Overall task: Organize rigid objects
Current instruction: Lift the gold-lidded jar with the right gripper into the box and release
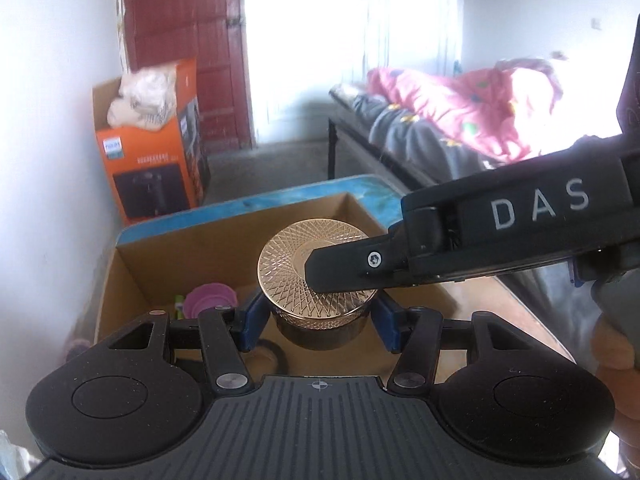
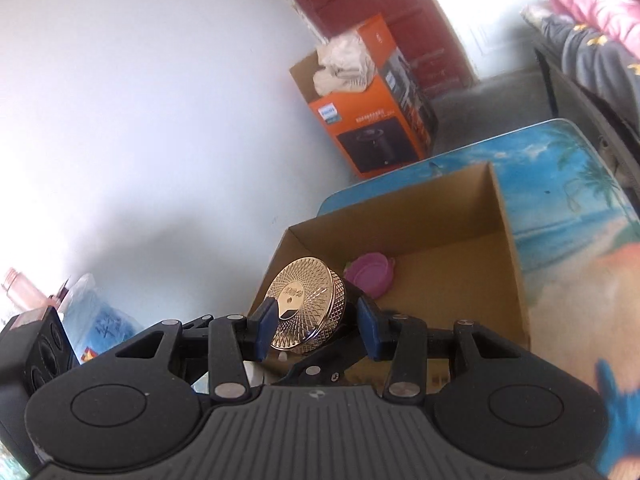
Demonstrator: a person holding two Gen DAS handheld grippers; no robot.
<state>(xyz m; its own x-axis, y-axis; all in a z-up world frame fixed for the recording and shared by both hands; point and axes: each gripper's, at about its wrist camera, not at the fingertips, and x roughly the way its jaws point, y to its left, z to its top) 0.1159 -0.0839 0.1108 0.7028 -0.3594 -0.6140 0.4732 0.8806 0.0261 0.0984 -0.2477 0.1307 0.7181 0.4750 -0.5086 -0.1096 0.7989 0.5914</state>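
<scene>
A round jar with a patterned gold lid [image 1: 316,272] is held above an open cardboard box [image 1: 132,264]. My left gripper [image 1: 318,322] is shut on the jar's dark body from both sides. My right gripper [image 2: 318,326] comes in from the right in the left wrist view, its fingers [image 1: 340,268] across the lid. In the right wrist view its blue pads [image 2: 266,320] clamp the gold lid [image 2: 304,308] top and bottom. Pink round containers [image 1: 210,298] lie inside the box, also seen in the right wrist view [image 2: 370,274].
The box [image 2: 516,264] stands on a table with a beach-print cover [image 2: 580,184]. An orange carton [image 1: 154,148] stands on the floor by the wall. A bed with a pink blanket [image 1: 480,112] is at the right. A pink bottle [image 2: 22,288] and a plastic bag [image 2: 96,316] are at left.
</scene>
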